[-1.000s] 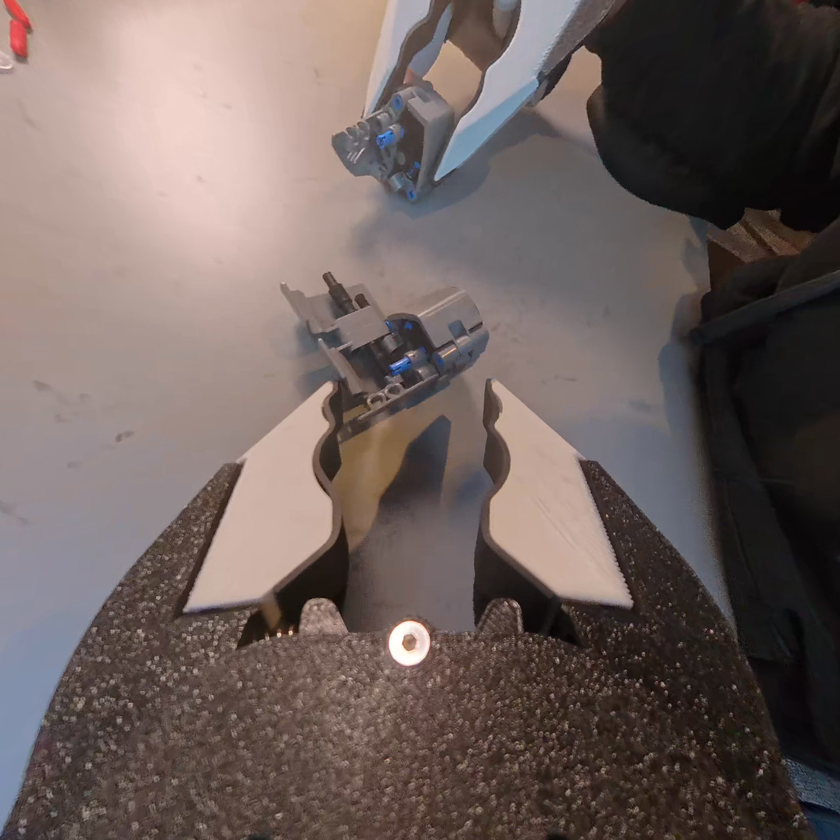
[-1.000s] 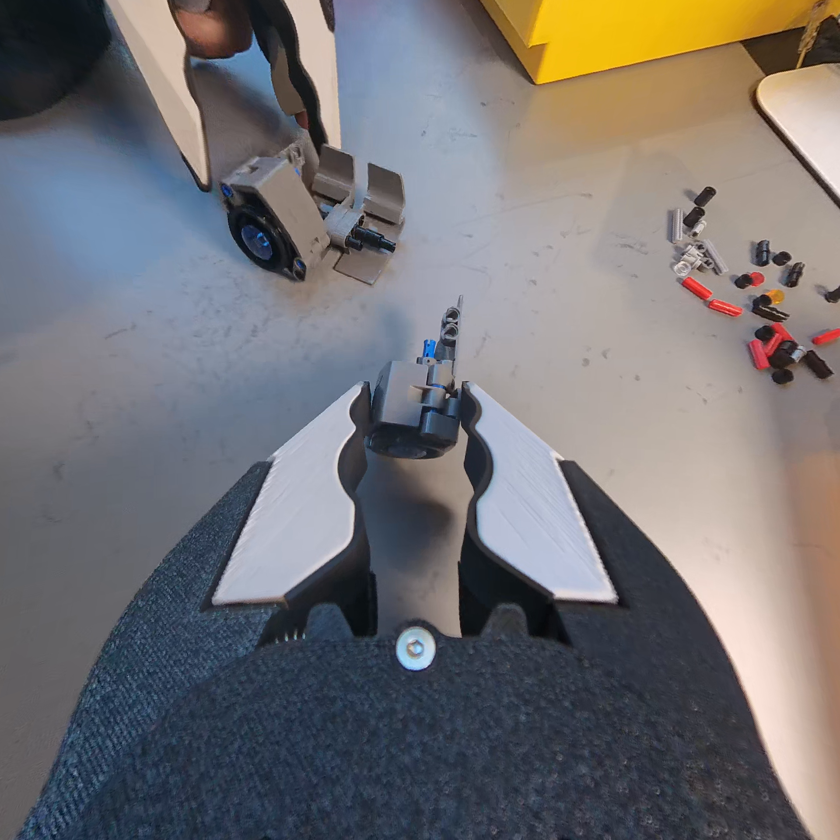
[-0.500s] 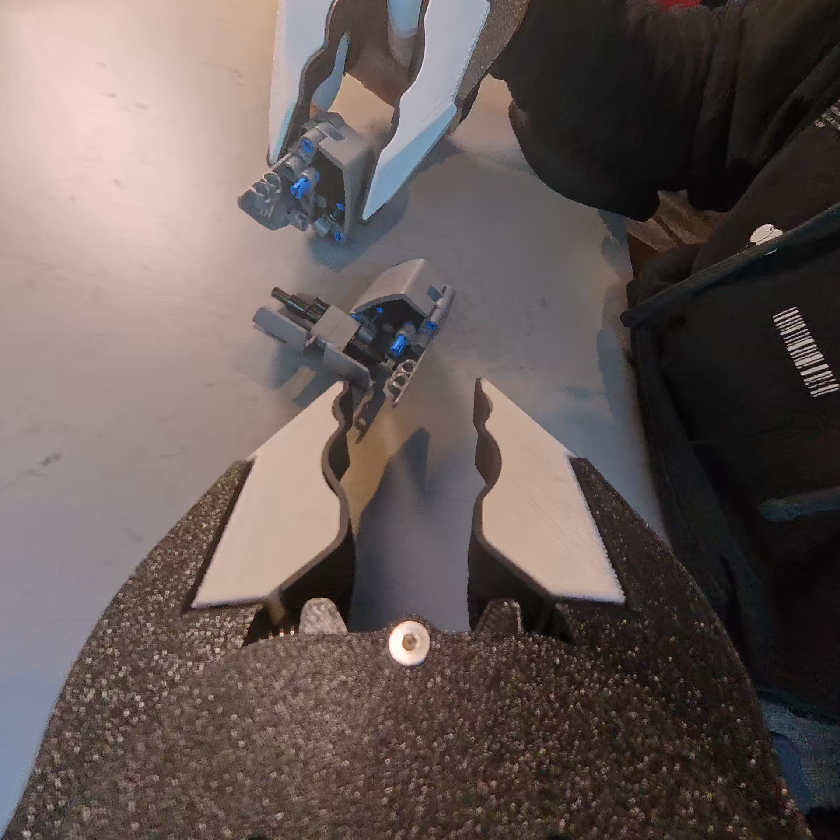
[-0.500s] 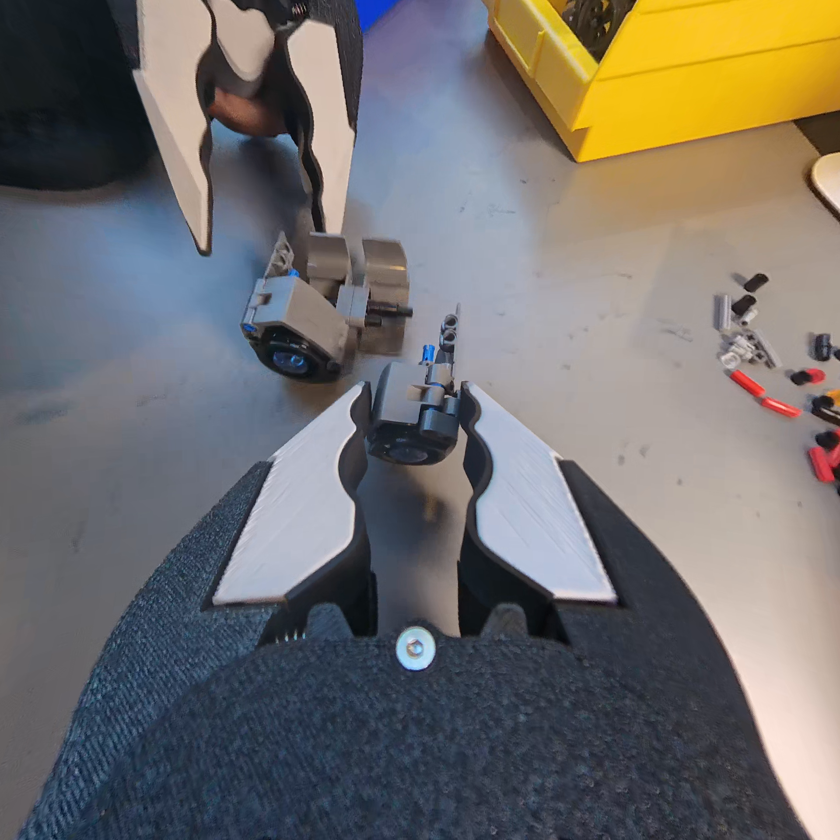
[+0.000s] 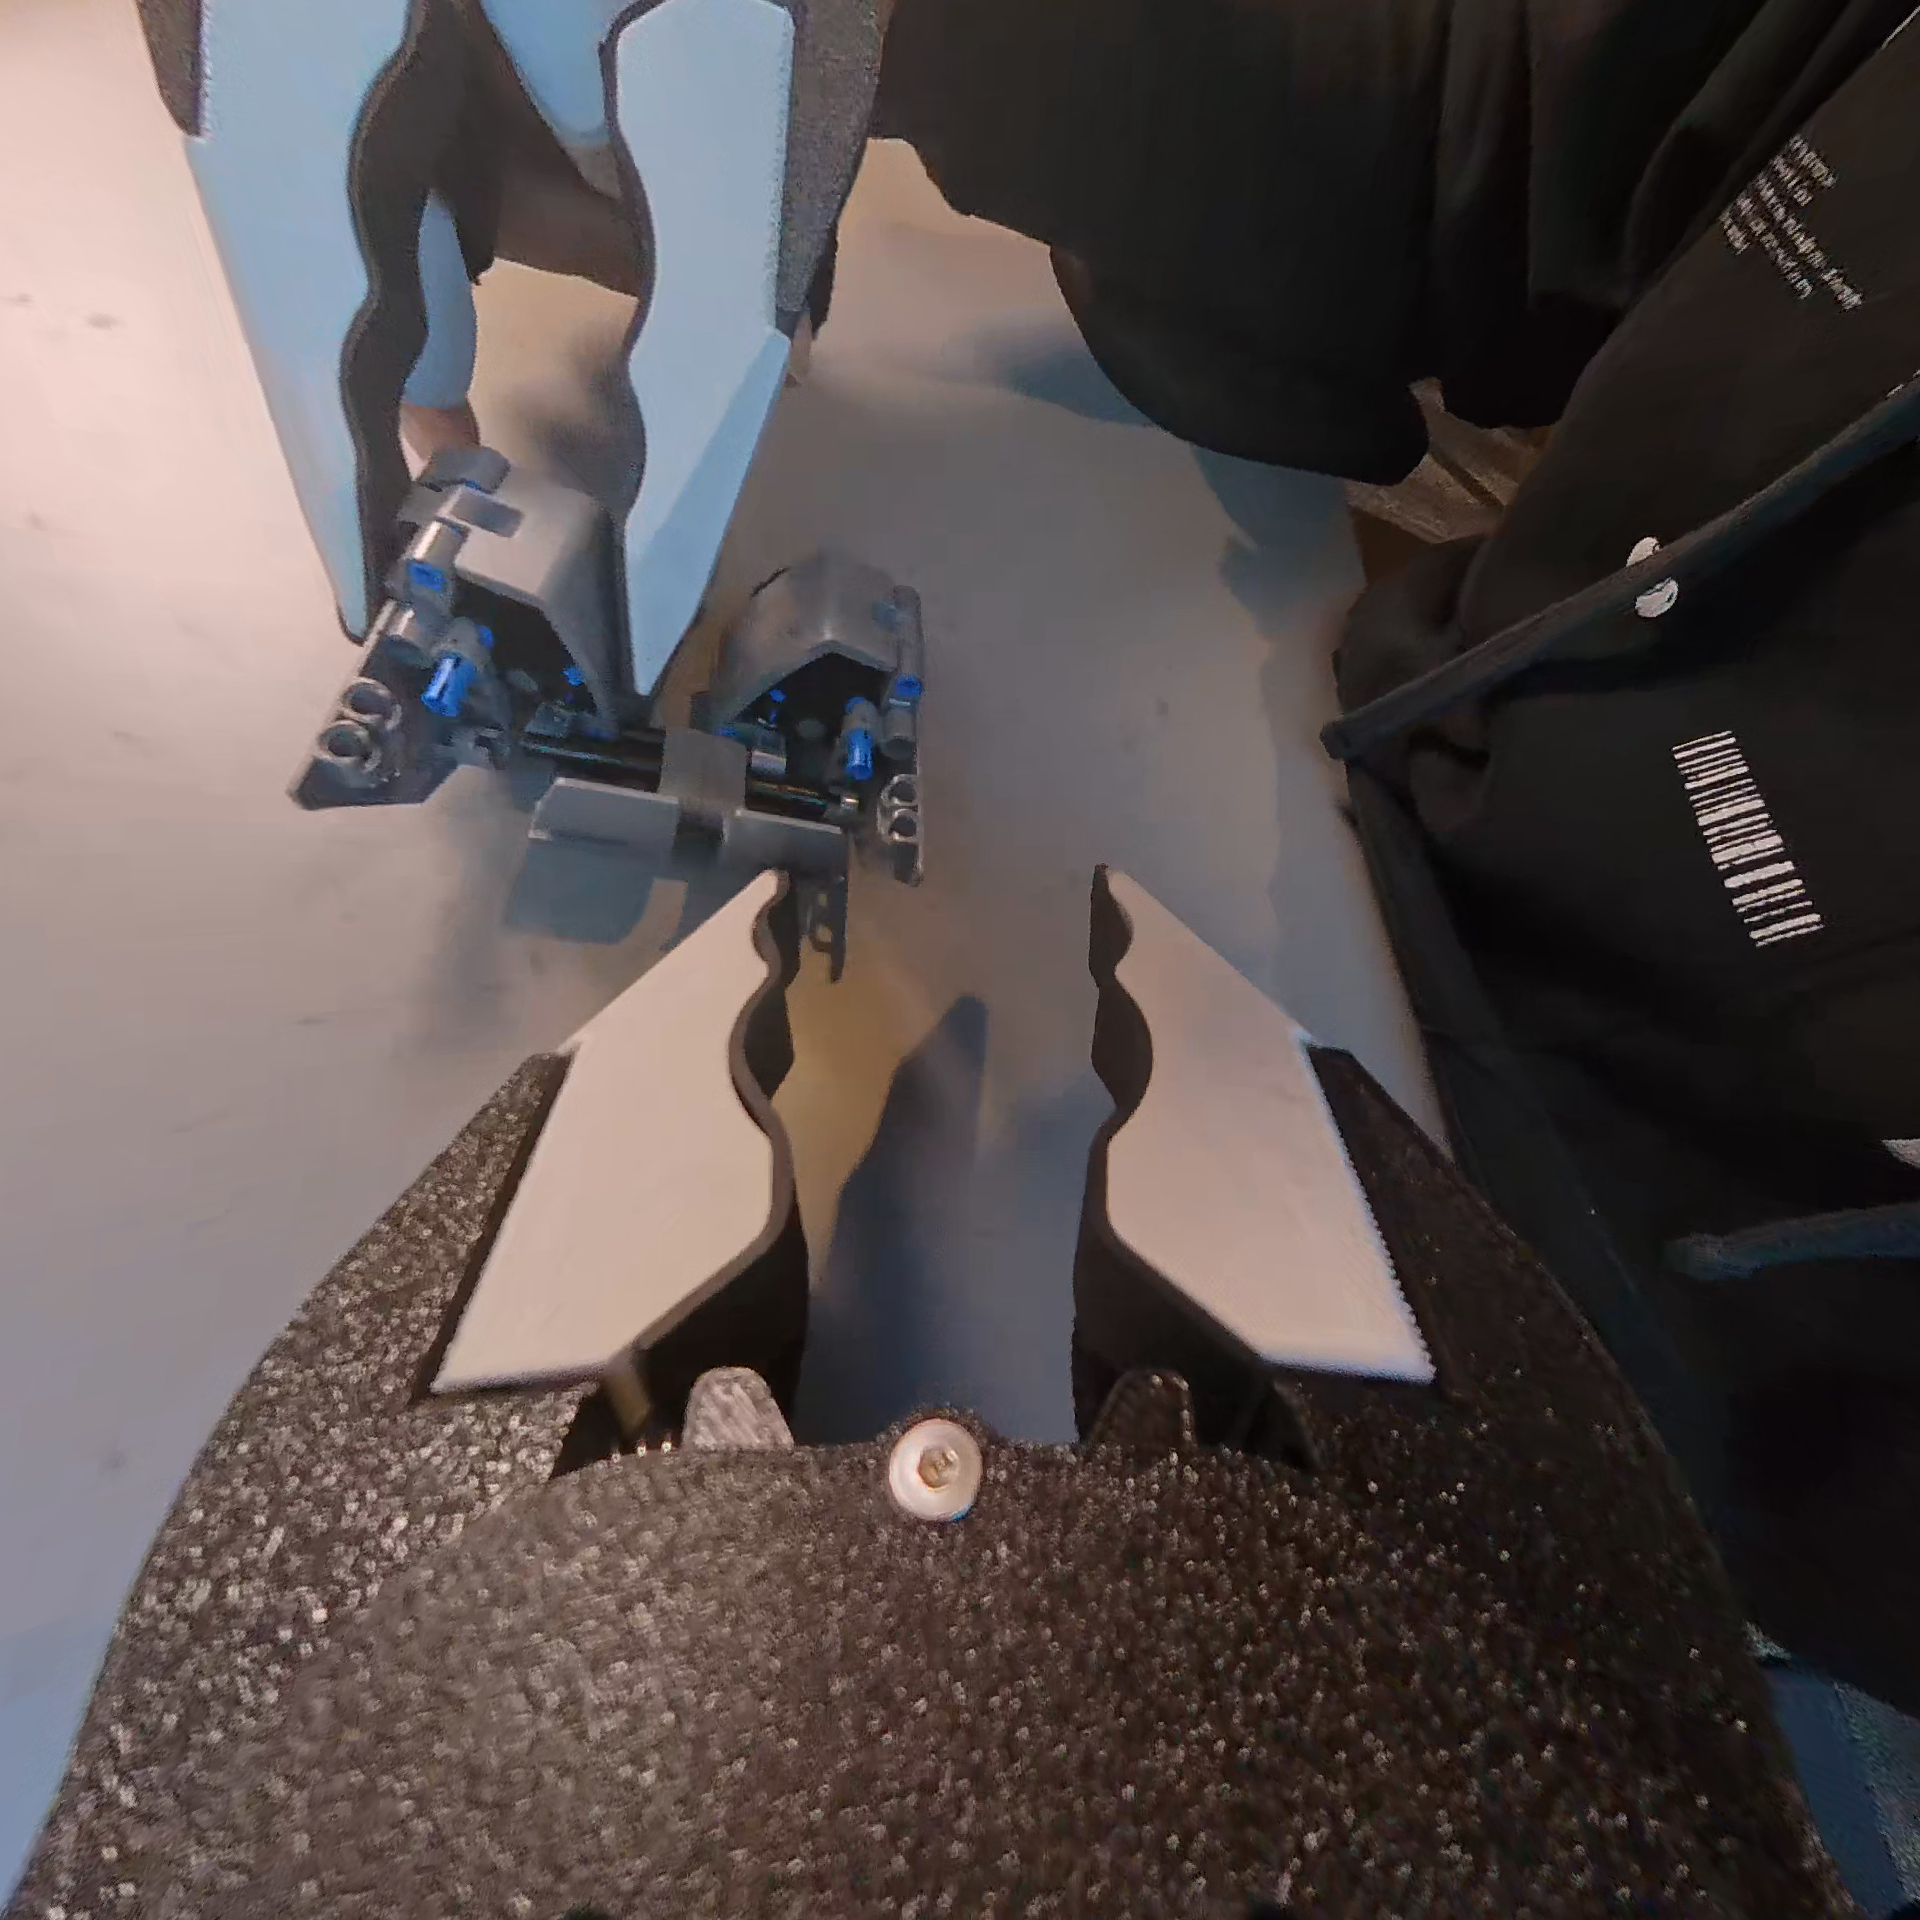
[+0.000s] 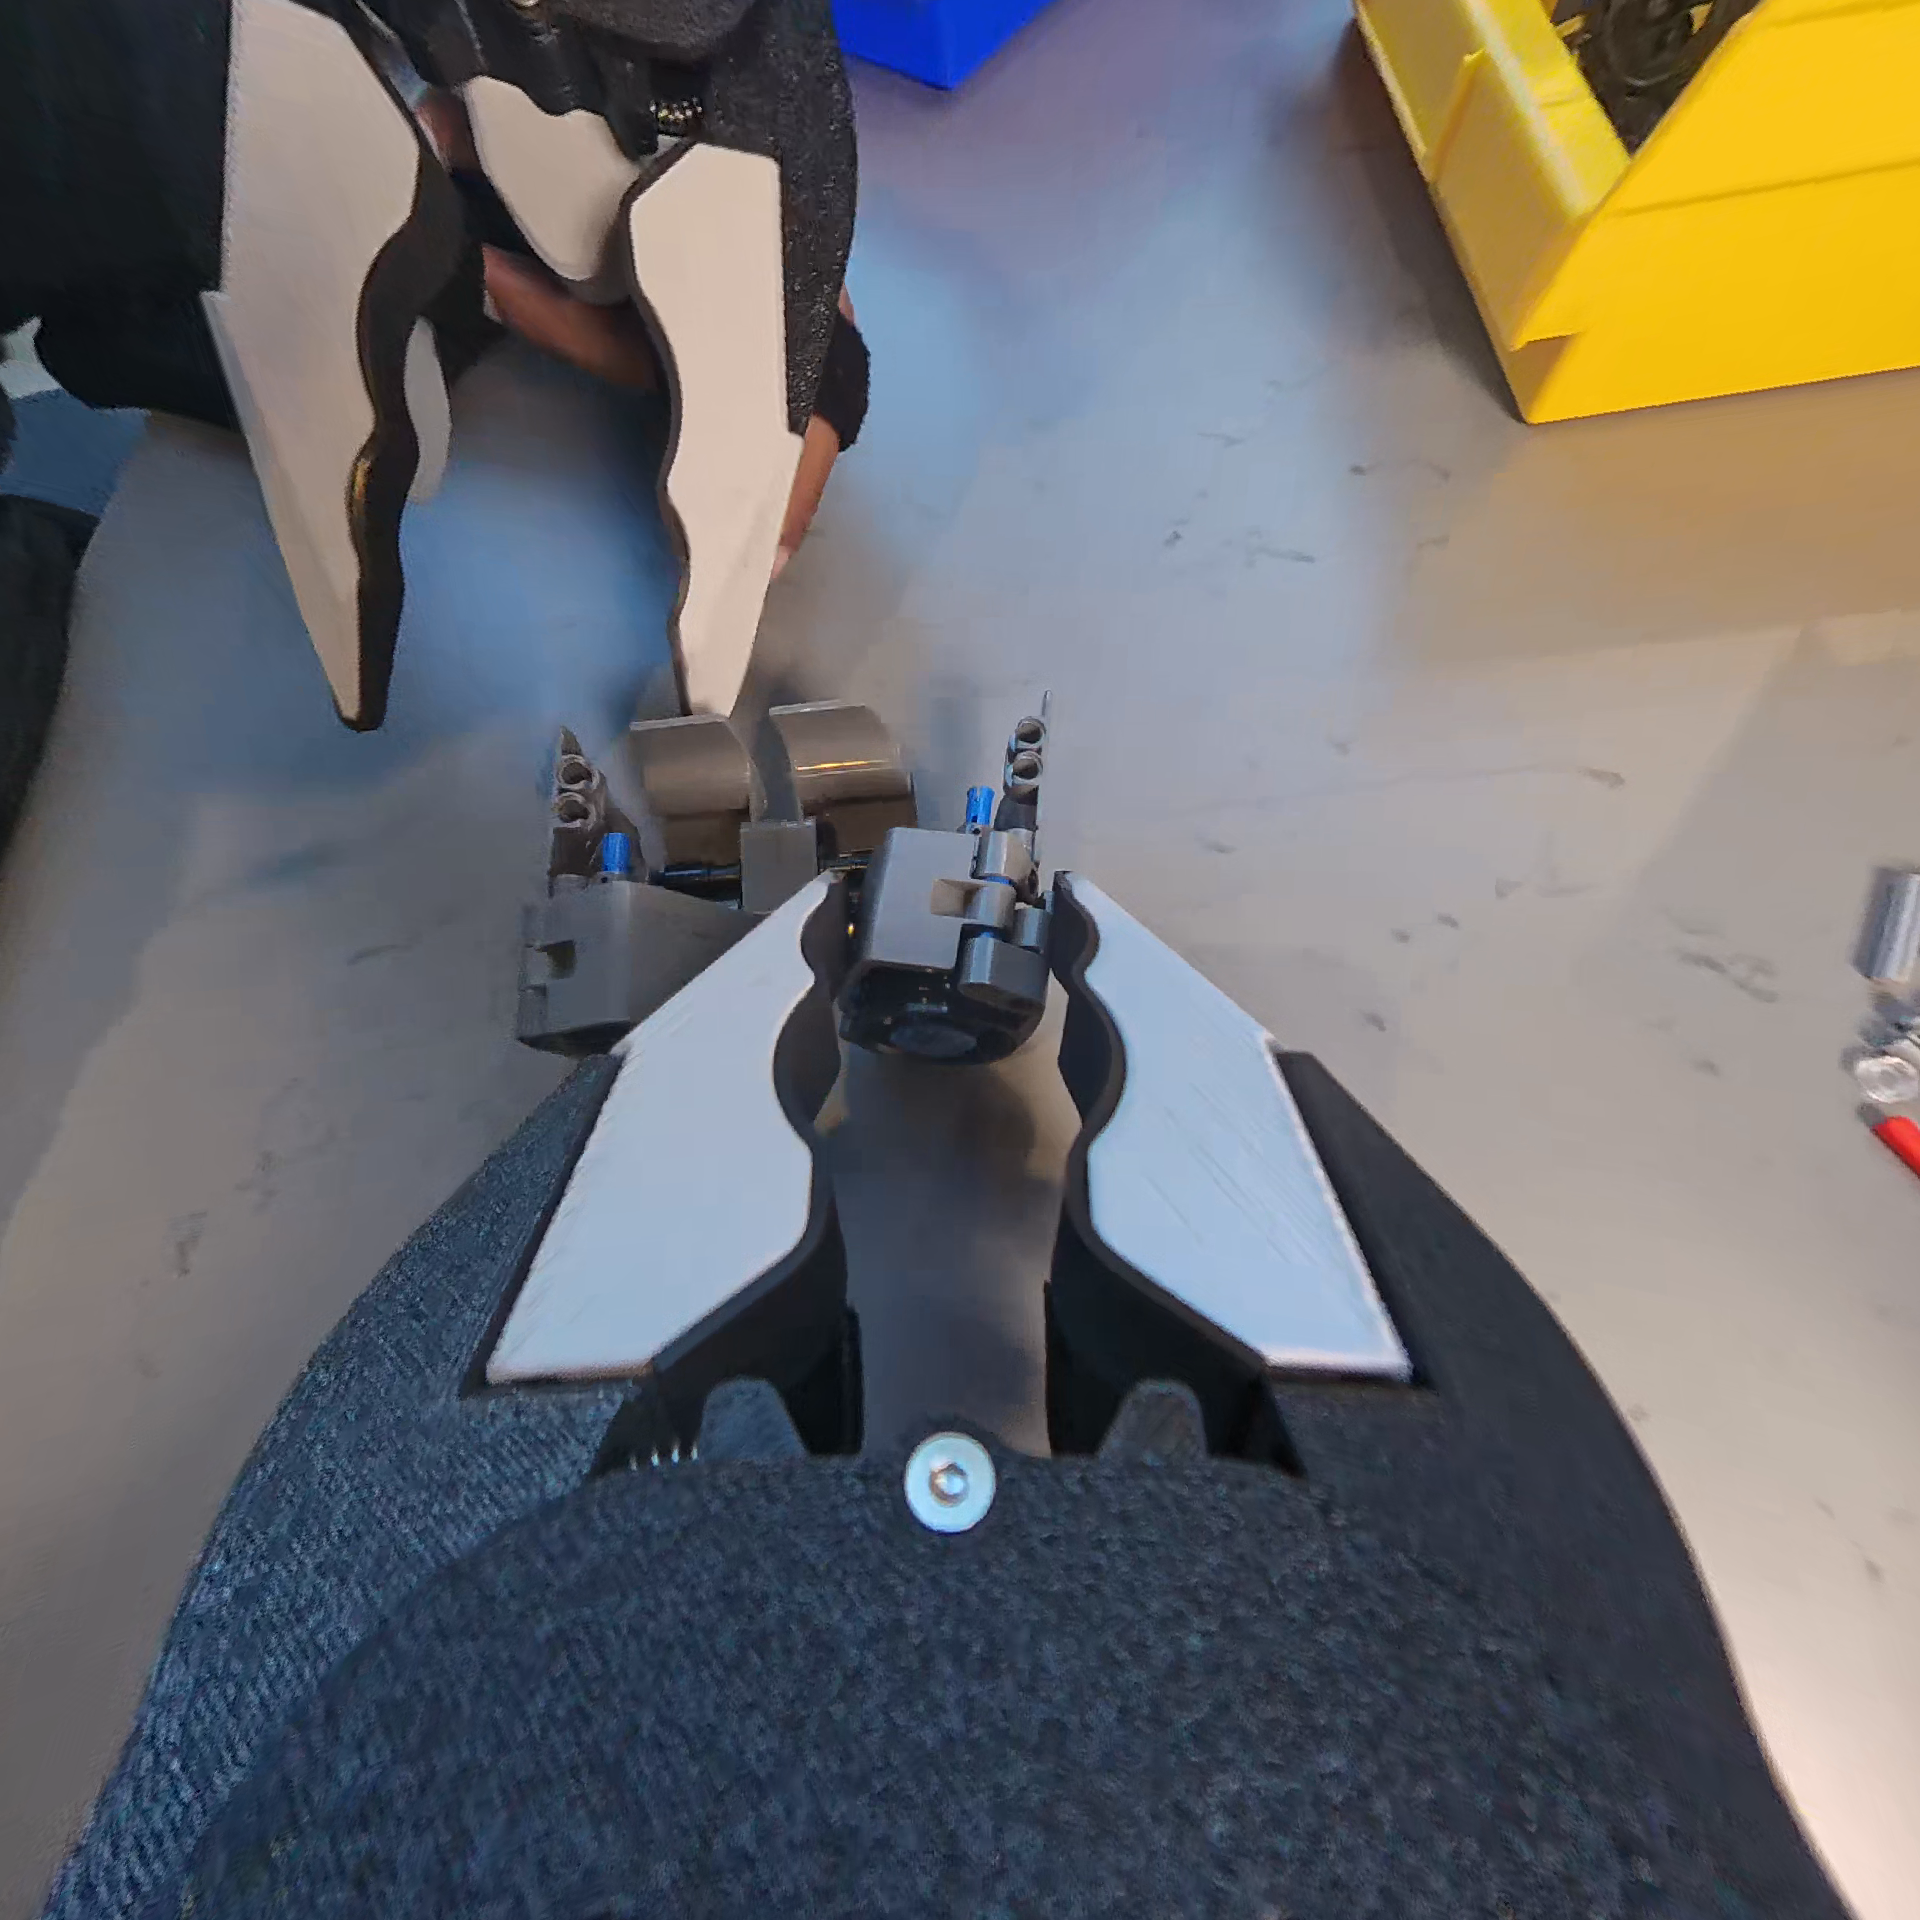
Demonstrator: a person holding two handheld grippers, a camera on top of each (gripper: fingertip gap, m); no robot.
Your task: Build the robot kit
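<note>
The right claw (image 6: 948, 883) is clamped on a grey brick module (image 6: 940, 961) pressed against a second grey module (image 6: 717, 831) lying on the surface (image 6: 1351, 831), while the left claw (image 5: 935, 883) hangs wide and empty beside it.

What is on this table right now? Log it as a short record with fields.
left gripper: jaws open, empty, tips just short of the grey brick assembly
right gripper: jaws shut on a grey brick block
block vs assembly: side by side; cannot tell if they are joined
surface: grey table, assembly resting on it
far edge: yellow bin, blue bin
right edge: small loose parts
</note>
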